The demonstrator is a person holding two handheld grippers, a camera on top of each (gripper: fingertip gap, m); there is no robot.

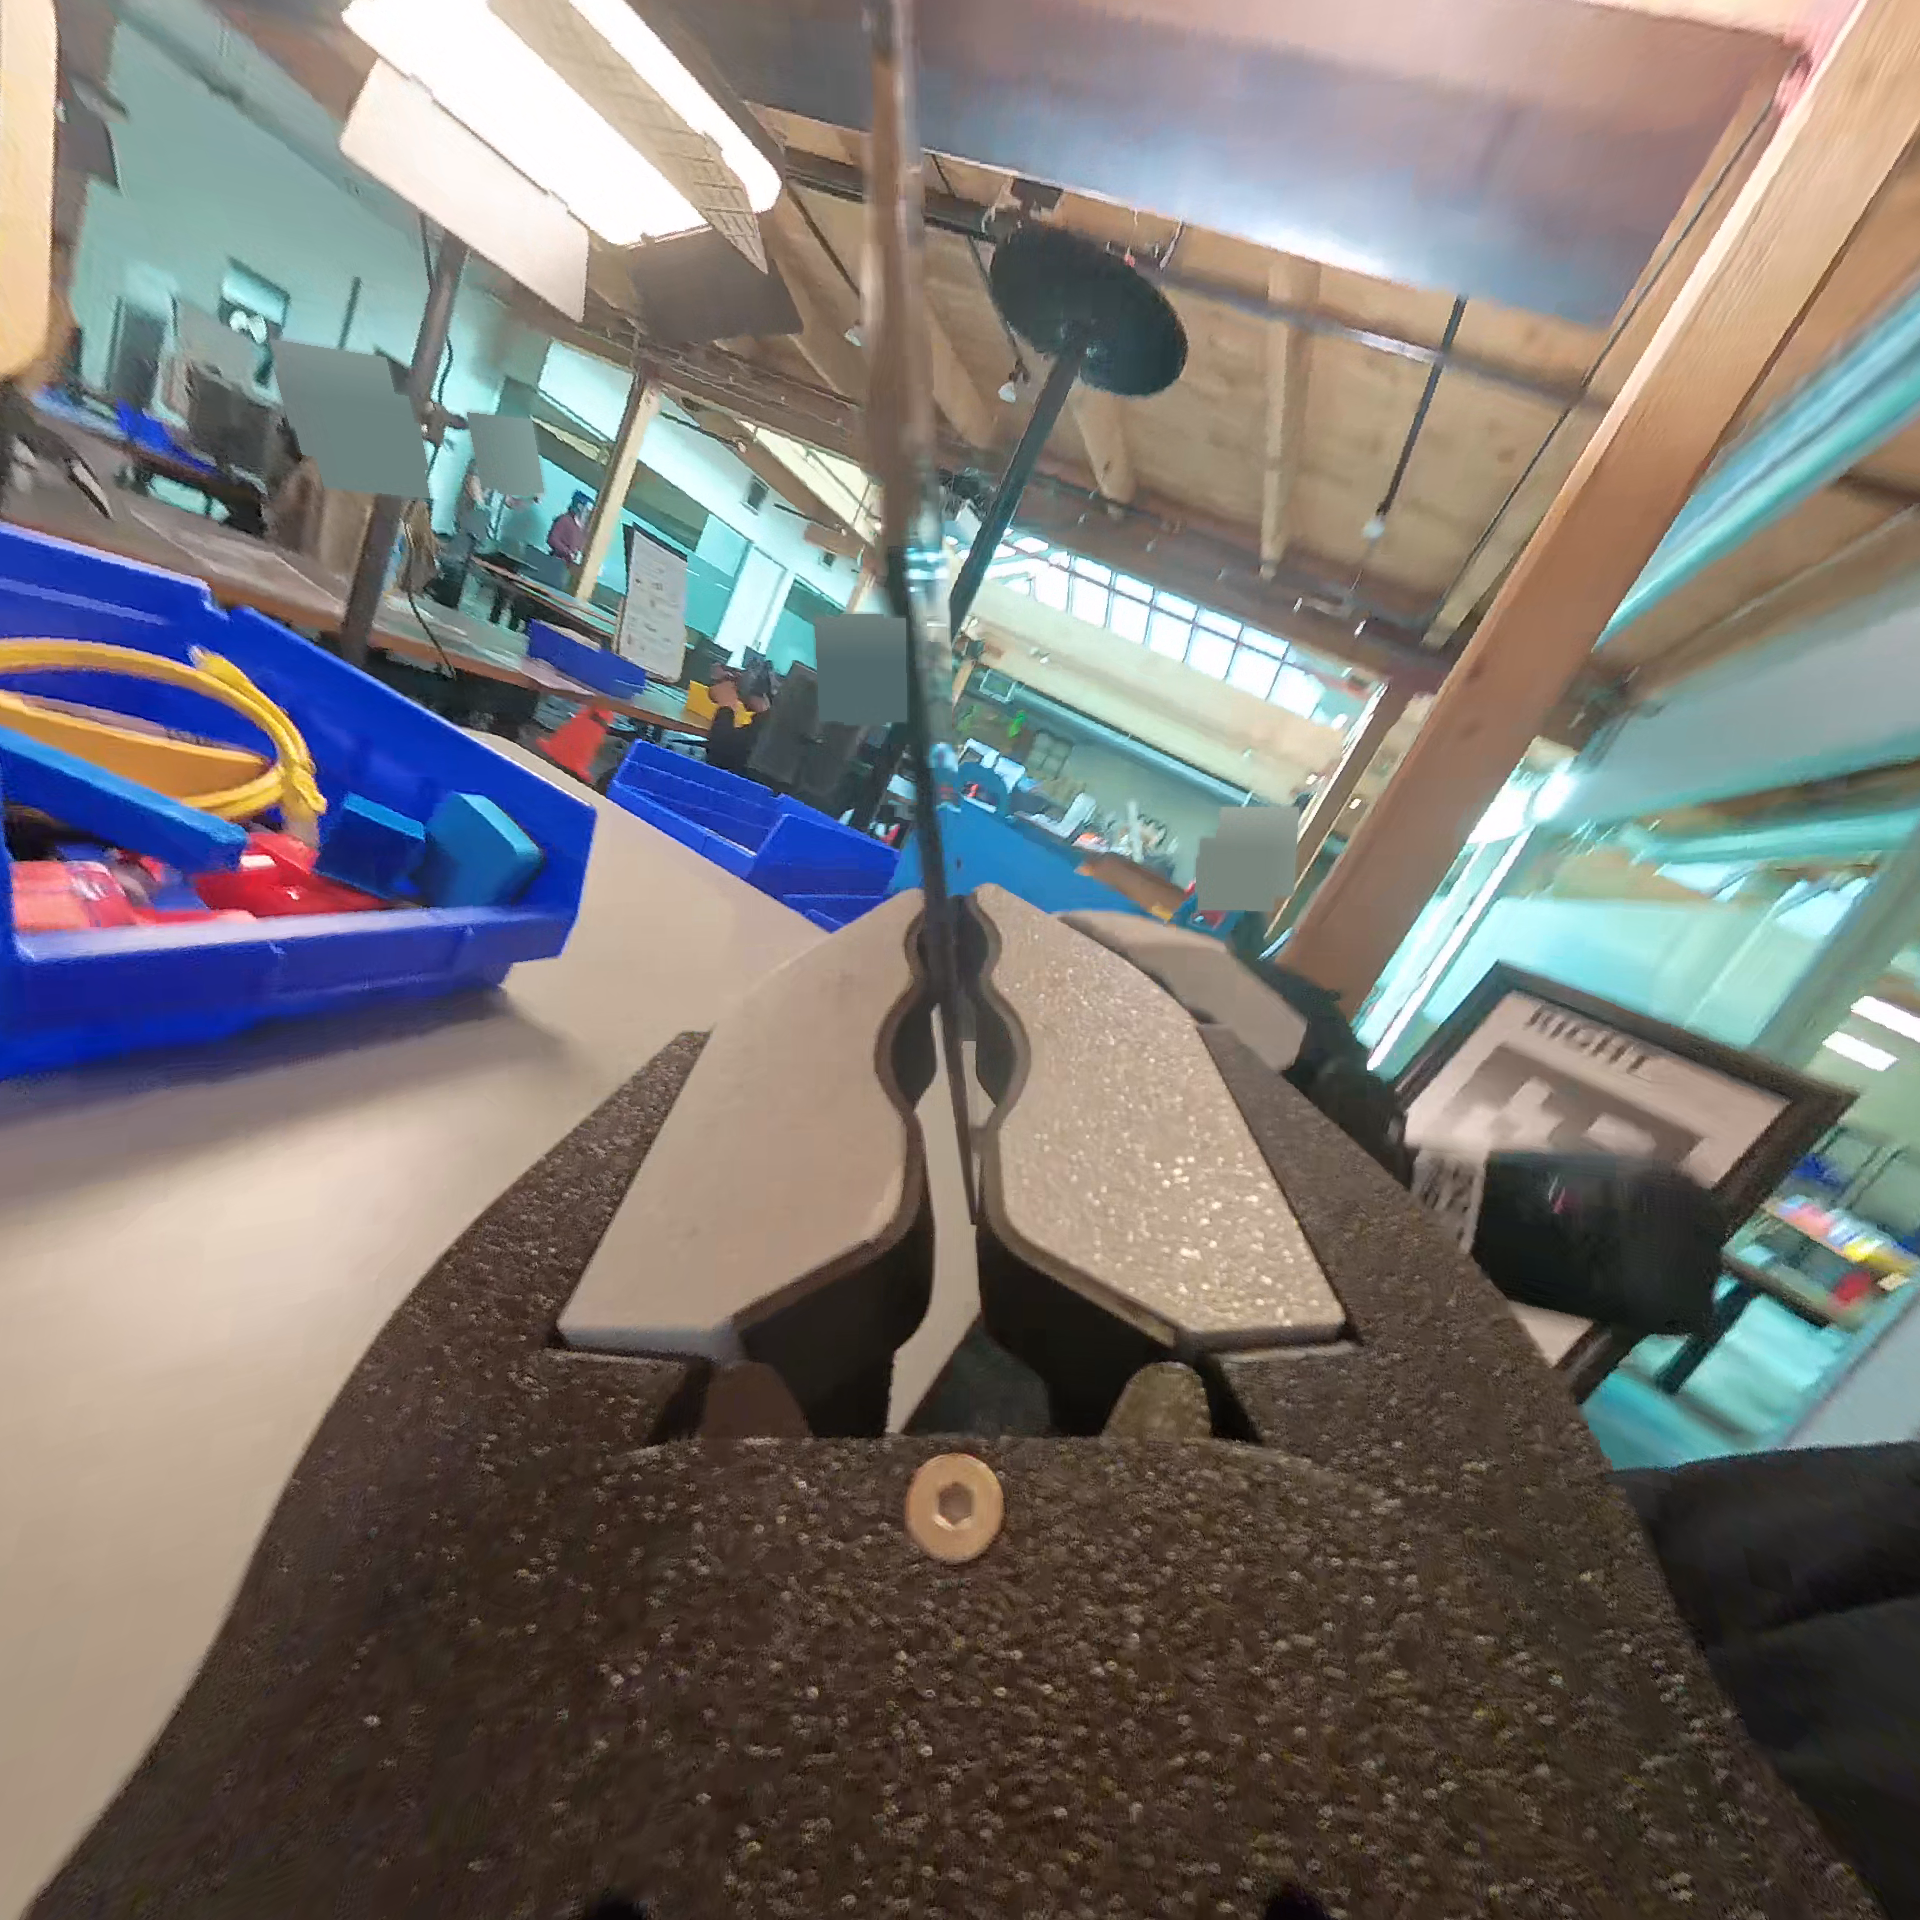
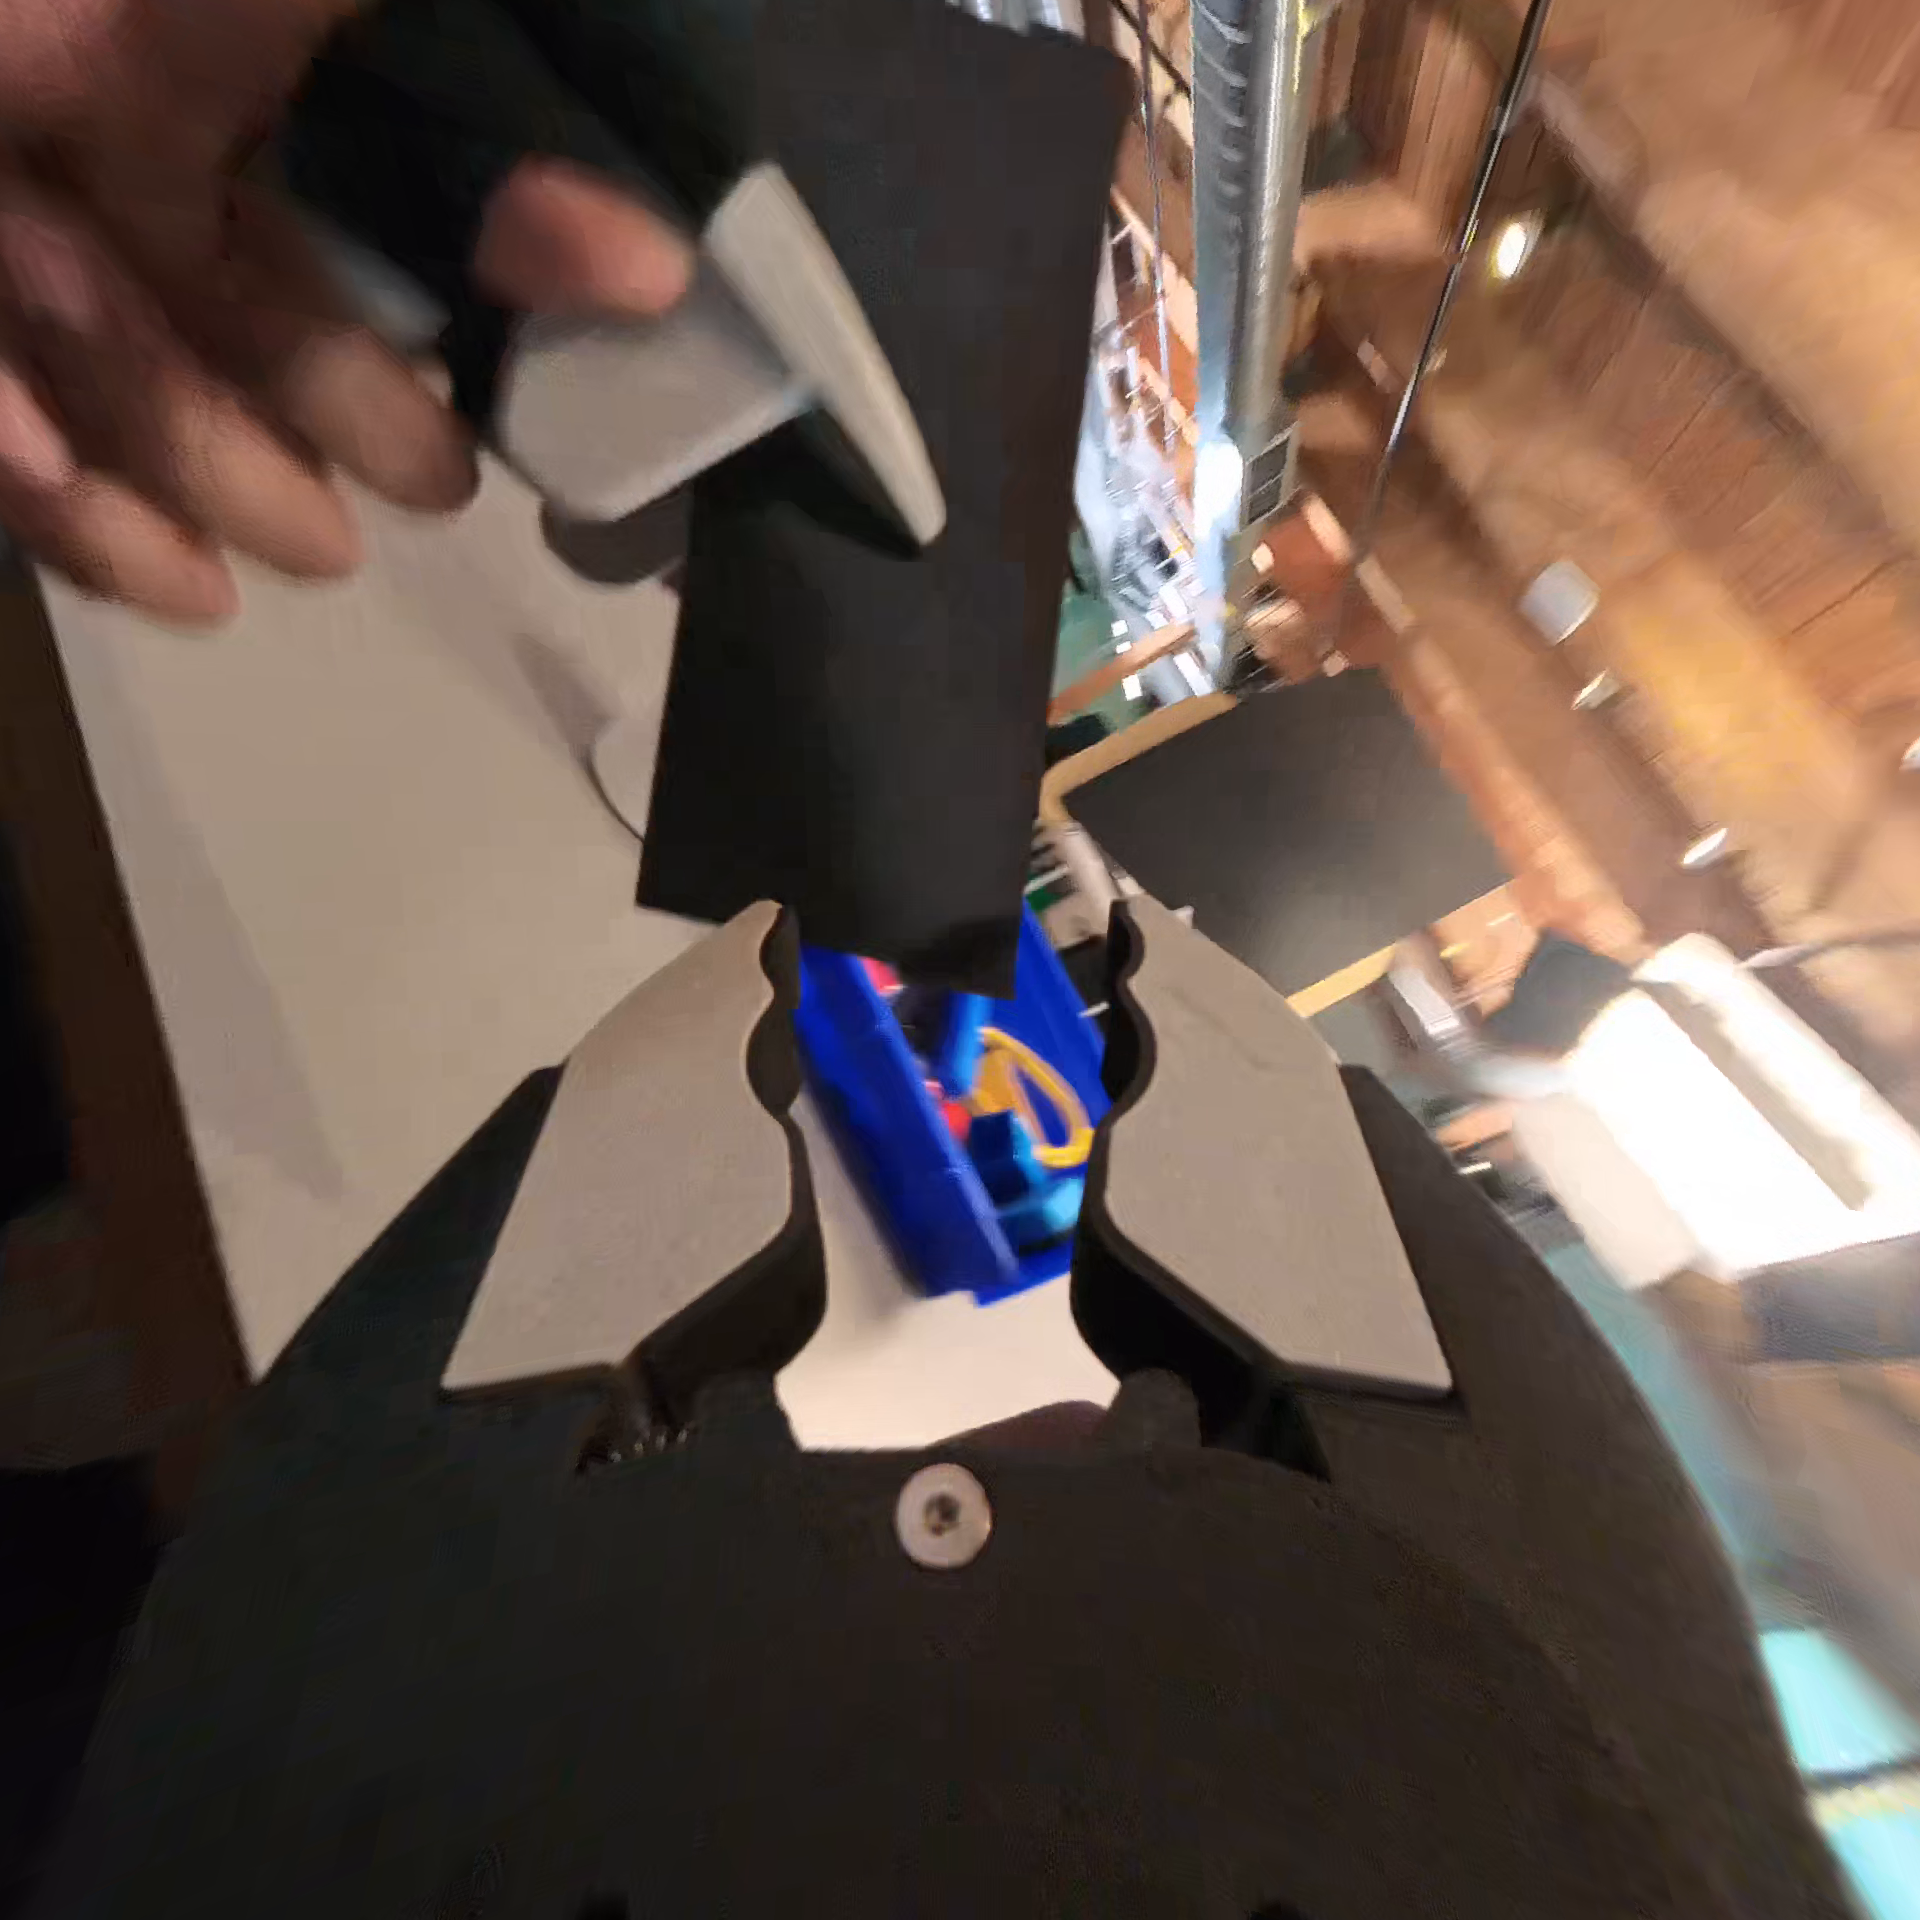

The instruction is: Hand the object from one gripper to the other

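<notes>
Two hand-held grippers meet over a pale desk [image 1: 208, 1299]. The left hand-held gripper [image 1: 951, 935] has its jaws pinched together on a thin black sheet [image 1: 928, 790], seen edge-on in the left wrist view and rising toward 12 o'clock. In the right wrist view the same black sheet [image 2: 862, 665] shows its flat face, hanging down from 12 o'clock, its lower edge just at the tips of the right hand-held gripper [image 2: 943, 935], whose jaws stand spread apart on either side without touching it. A person's hand [image 2: 208, 343] at 10 o'clock holds the left hand-held gripper [image 2: 800, 353]. A blue bin [image 1: 312, 966] of small items sits on the desk at 9 o'clock in the left wrist view.
</notes>
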